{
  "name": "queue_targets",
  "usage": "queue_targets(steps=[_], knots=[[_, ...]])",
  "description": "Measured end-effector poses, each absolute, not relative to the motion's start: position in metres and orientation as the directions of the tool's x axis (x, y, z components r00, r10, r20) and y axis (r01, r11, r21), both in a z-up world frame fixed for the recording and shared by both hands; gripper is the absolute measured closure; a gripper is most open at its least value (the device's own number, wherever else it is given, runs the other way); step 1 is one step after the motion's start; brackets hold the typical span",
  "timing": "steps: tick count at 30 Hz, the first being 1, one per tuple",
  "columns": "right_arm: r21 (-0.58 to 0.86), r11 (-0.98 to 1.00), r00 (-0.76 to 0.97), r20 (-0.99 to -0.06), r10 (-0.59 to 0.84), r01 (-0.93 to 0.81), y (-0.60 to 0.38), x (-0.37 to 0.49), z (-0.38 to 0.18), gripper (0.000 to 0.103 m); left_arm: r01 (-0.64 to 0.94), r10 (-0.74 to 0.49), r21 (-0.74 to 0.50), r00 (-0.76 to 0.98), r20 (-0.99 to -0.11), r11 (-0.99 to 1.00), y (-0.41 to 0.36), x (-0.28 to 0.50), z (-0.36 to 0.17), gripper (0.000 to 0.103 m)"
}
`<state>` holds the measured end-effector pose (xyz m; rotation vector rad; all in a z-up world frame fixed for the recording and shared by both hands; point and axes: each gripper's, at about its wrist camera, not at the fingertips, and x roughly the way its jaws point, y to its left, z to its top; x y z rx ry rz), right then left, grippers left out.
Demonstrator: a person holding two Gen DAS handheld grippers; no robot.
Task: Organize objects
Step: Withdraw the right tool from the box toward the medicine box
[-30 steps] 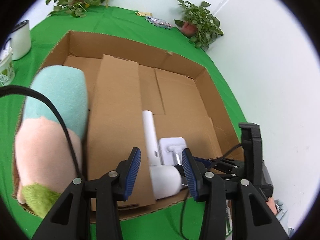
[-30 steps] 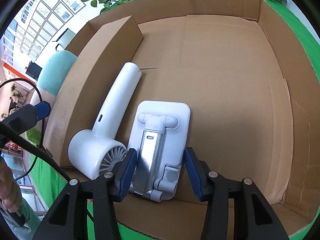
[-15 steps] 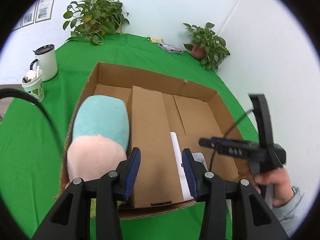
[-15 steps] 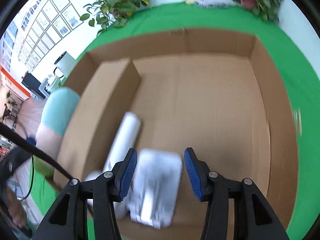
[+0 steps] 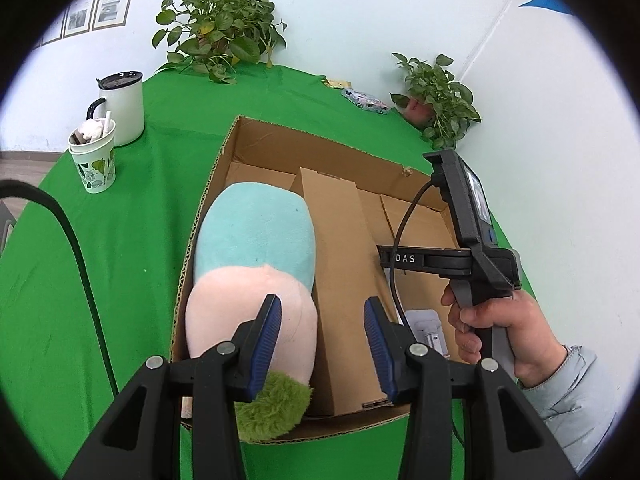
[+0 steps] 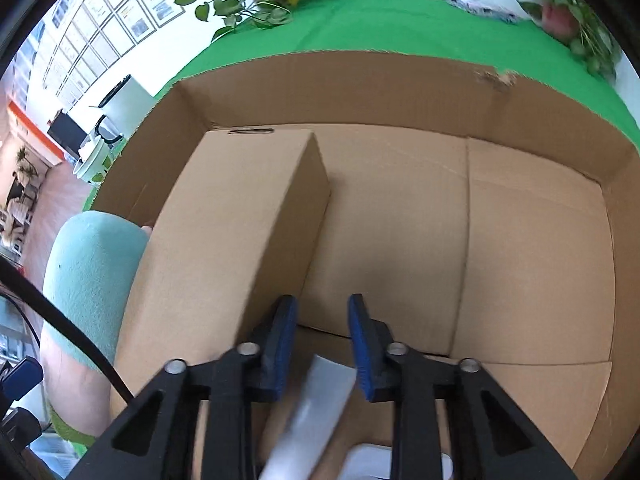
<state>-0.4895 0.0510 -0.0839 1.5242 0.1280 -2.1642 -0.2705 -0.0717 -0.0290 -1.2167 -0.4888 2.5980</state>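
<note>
A large open cardboard box (image 5: 320, 136) sits on the green table. Inside it, a teal, pink and green plush toy (image 5: 256, 248) lies along the left wall, beside a closed smaller carton (image 5: 340, 280). A white phone stand (image 5: 426, 326) rests on the floor to the right. My left gripper (image 5: 323, 342) hovers open over the near rim, empty. A hand (image 5: 492, 320) holds my right gripper (image 6: 320, 344) above the box floor. Its jaws are closing to a narrow gap with nothing between them. A blurred white hair dryer (image 6: 312, 412) lies under it.
At the back left of the green cloth (image 5: 120, 240) stand a white lidded mug (image 5: 122, 108) and a paper cup (image 5: 94, 160). Two potted plants (image 5: 218, 36) (image 5: 440, 92) and some packets (image 5: 366, 100) line the far edge. A black cable (image 5: 80, 260) hangs at the left.
My right gripper rose off the phone stand and moved further over the box floor, and its jaws narrowed. My left gripper drew back and up, bringing more of the table into view.
</note>
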Motion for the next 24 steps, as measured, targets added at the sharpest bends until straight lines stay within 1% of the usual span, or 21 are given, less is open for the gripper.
queue_targets(steps=[6,8,9,10,11,13,14,15,16,17,18,19,20,24], knots=[[0.201,-0.889,-0.255,-0.911,-0.324,0.411,0.055,-0.490,-0.082,0.079,-0.077,0.343,-0.384,-0.632,-0.695,-0.920,-0.071,-0.266,-0.028,0.061],[0.205,-0.895,-0.256,-0.911,-0.322,0.396,0.058,-0.488,-0.083,0.074,-0.082,0.339,-0.376,-0.636,-0.693,-0.923,-0.069,-0.265,-0.026,0.061],[0.206,-0.898,-0.260,-0.910,-0.322,0.390,0.061,-0.485,-0.083,0.068,-0.083,0.333,-0.368,-0.639,-0.694,-0.926,-0.067,-0.263,-0.025,0.061],[0.206,-0.902,-0.274,-0.906,-0.322,0.381,0.065,-0.482,-0.081,0.059,-0.084,0.321,-0.353,-0.642,-0.696,-0.932,-0.065,-0.261,-0.024,0.061],[0.204,-0.905,-0.291,-0.900,-0.324,0.374,0.068,-0.479,-0.078,0.054,-0.086,0.311,-0.339,-0.646,-0.697,-0.937,-0.063,-0.259,-0.022,0.061],[0.212,-0.906,-0.340,-0.876,-0.342,0.366,0.080,-0.468,-0.062,0.037,-0.095,0.283,-0.297,-0.664,-0.692,-0.950,-0.057,-0.253,-0.016,0.060],[0.219,-0.906,-0.363,-0.862,-0.354,0.363,0.088,-0.460,-0.054,0.032,-0.097,0.271,-0.281,-0.675,-0.686,-0.955,-0.054,-0.251,-0.013,0.053],[0.228,-0.905,-0.386,-0.847,-0.367,0.359,0.097,-0.451,-0.045,0.022,-0.098,0.252,-0.259,-0.697,-0.672,-0.961,-0.050,-0.246,-0.009,0.050],[0.240,-0.904,-0.408,-0.830,-0.380,0.354,0.107,-0.440,-0.035,0.012,-0.102,0.240,-0.242,-0.716,-0.656,-0.965,-0.046,-0.242,-0.005,0.044],[0.248,-0.904,-0.423,-0.819,-0.387,0.349,0.115,-0.430,-0.028,0.008,-0.109,0.231,-0.226,-0.735,-0.638,-0.968,-0.042,-0.237,-0.001,0.038],[0.254,-0.904,-0.439,-0.808,-0.394,0.343,0.125,-0.419,-0.021,0.000,-0.114,0.220,-0.207,-0.755,-0.618,-0.972,-0.037,-0.232,0.003,0.034],[0.257,-0.907,-0.466,-0.791,-0.396,0.335,0.136,-0.405,-0.012,0.001,-0.114,0.203,-0.184,-0.777,-0.596,-0.976,-0.032,-0.226,0.008,0.027],[0.248,-0.912,-0.490,-0.780,-0.389,0.328,0.146,-0.392,-0.005,0.001,-0.114,0.191,-0.167,-0.795,-0.576,-0.979,-0.027,-0.221,0.011,0.023],[0.160,-0.939,-0.598,-0.735,-0.319,0.304,0.190,-0.334,0.017,0.001,-0.115,0.147,-0.095,-0.851,-0.503,-0.989,-0.003,-0.198,0.021,0.023]])
